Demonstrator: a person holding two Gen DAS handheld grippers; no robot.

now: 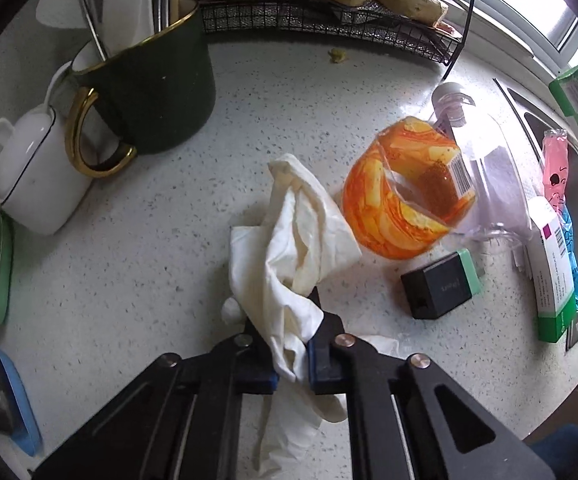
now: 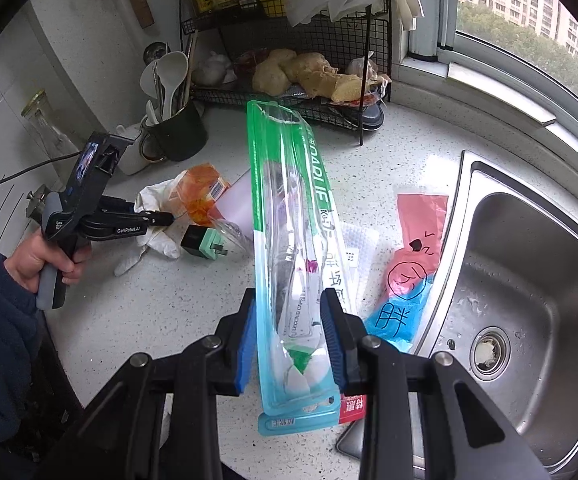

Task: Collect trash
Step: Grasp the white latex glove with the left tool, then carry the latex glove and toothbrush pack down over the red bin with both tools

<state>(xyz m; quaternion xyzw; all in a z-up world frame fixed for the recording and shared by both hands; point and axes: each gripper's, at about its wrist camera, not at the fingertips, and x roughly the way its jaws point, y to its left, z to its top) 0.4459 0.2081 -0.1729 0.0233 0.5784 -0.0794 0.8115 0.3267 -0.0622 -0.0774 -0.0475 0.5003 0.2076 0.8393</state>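
Both my grippers are loaded with trash over the counter

My left gripper (image 1: 291, 344) is clamped on the crumpled white tissue (image 1: 289, 240) by the orange wrapper (image 1: 405, 192); my right gripper (image 2: 289, 336) pinches the toothbrush packaging (image 2: 289, 220) near the sink (image 2: 529, 260). The thin tissue could tear or slip free on lifting; no bin is visible, and the tissue's tail hides beneath the jaws
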